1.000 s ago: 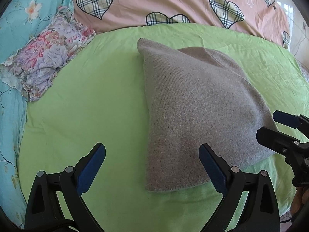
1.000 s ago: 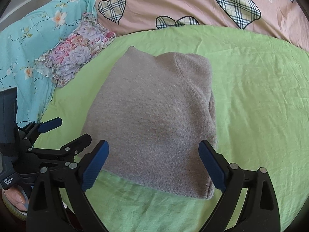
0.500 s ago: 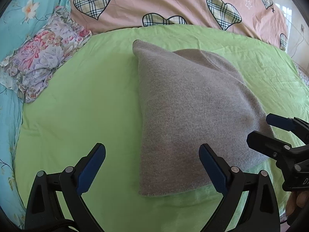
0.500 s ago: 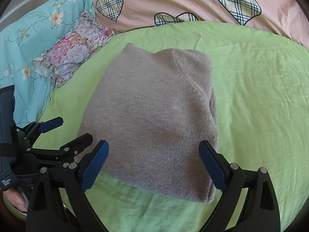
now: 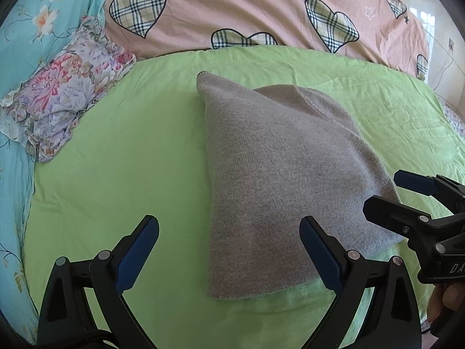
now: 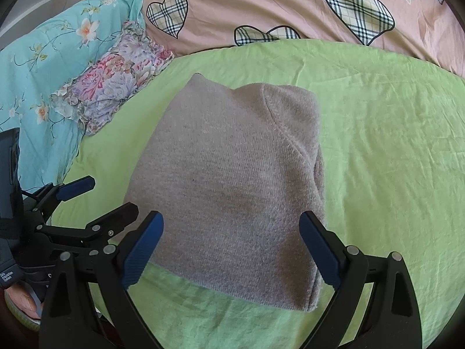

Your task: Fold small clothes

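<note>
Folding looks essentially done: grey knitted garment [image 6: 232, 180], a compact layered rectangle, lies flat on the green bedsheet [image 6: 392, 145], with left tongs [image 5: 229, 250] and right tongs [image 6: 231, 247] both spread, empty, at its near edge.

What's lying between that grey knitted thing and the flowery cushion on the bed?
Nothing: only bare green sheet separates the grey knit garment from the floral cushion, seen in both wrist views.

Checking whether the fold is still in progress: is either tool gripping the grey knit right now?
No. Both the left tool and right tool are open and empty, with the knit lying folded on the green sheet.
</note>
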`<state>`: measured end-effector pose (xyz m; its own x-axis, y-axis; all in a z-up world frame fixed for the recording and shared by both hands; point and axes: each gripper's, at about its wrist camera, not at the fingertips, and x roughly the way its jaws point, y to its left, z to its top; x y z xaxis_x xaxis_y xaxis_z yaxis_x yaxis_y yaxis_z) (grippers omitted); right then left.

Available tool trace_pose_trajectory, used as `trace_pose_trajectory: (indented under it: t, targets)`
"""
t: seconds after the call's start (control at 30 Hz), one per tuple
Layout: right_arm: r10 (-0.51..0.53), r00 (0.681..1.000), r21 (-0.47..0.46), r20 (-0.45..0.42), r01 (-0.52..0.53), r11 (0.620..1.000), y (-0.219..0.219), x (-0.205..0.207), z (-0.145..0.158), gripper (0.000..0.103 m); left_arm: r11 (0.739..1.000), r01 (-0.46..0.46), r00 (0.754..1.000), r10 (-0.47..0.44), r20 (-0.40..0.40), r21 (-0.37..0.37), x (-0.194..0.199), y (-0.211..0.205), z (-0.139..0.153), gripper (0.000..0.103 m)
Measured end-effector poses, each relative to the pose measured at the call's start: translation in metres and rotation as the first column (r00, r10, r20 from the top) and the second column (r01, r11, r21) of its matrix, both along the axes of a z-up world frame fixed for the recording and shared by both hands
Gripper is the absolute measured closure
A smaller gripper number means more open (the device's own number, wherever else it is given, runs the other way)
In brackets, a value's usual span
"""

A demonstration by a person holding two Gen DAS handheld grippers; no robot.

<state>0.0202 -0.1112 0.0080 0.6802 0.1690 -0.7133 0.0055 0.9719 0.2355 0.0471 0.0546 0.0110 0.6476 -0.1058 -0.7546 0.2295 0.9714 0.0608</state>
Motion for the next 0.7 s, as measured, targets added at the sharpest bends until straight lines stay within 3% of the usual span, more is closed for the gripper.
trace_pose_trajectory:
  t: [0.7]
  targets:
    - [0.007,1.0,0.005,0.002,-0.007,1.0,0.003,0.005,0.0024,0.008,1.0,-0.015,1.0,0.015,-0.012,0.002,0.0066,0.0031,-0.003,0.005]
